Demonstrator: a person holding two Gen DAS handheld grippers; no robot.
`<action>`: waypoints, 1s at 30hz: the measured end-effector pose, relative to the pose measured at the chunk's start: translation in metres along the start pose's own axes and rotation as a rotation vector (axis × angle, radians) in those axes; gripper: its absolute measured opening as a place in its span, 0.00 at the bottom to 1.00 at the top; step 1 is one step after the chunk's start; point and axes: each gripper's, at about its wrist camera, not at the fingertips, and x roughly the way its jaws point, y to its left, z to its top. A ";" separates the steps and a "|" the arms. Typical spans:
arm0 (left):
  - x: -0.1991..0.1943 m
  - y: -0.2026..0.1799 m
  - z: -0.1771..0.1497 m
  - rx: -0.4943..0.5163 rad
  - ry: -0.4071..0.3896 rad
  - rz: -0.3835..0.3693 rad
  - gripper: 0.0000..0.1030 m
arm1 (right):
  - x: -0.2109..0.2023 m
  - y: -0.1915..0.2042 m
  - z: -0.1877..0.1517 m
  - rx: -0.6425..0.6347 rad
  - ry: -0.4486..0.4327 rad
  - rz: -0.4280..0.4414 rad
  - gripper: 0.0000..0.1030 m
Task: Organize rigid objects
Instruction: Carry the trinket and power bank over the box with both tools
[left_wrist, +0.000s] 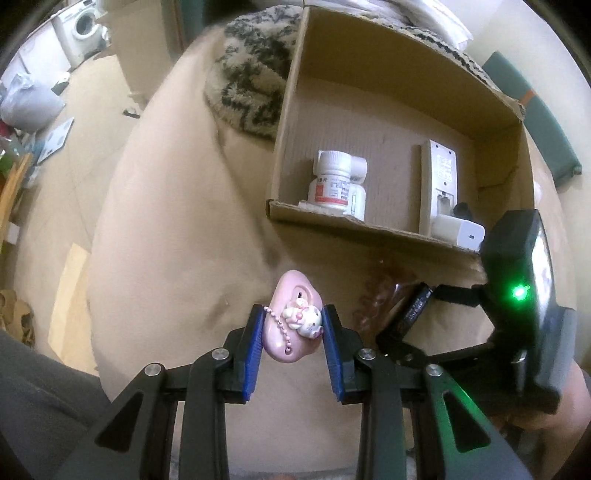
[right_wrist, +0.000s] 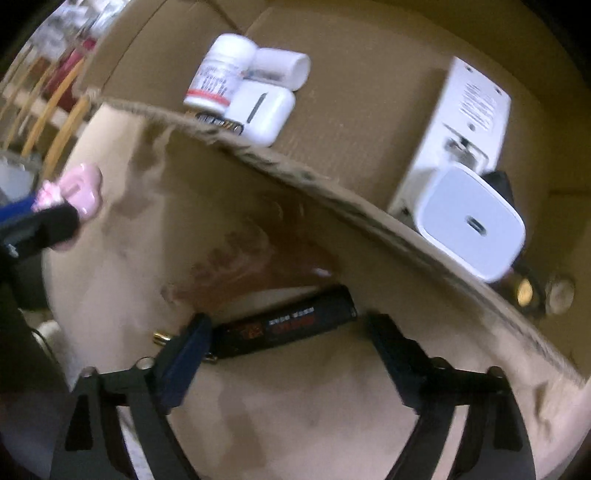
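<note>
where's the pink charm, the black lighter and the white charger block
pink charm (left_wrist: 291, 325), left wrist view, on its glossy pink body between the blue pads
black lighter (right_wrist: 284, 326), right wrist view, on its printed side
white charger block (right_wrist: 472, 225), right wrist view, on the face with the port

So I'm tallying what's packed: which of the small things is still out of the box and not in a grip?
The black lighter, lying on the beige cushion between the open right gripper fingers; the pink charm is clamped in the left gripper.

open cushion (left_wrist: 177, 229) left of box (left_wrist: 291, 110); box floor bare mid-way between bottles (left_wrist: 334, 181) and remote (left_wrist: 439, 184); charger (left_wrist: 456, 230) crowding the near wall.
</note>
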 end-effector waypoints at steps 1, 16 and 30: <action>0.001 0.001 0.000 -0.004 0.003 -0.001 0.27 | 0.002 -0.001 0.000 0.007 0.002 0.007 0.98; 0.010 0.004 0.002 -0.023 0.022 -0.003 0.27 | 0.007 0.019 -0.001 -0.118 -0.004 -0.034 0.99; 0.010 0.010 0.001 -0.023 0.004 0.051 0.27 | -0.031 -0.014 -0.011 0.034 -0.048 0.018 0.84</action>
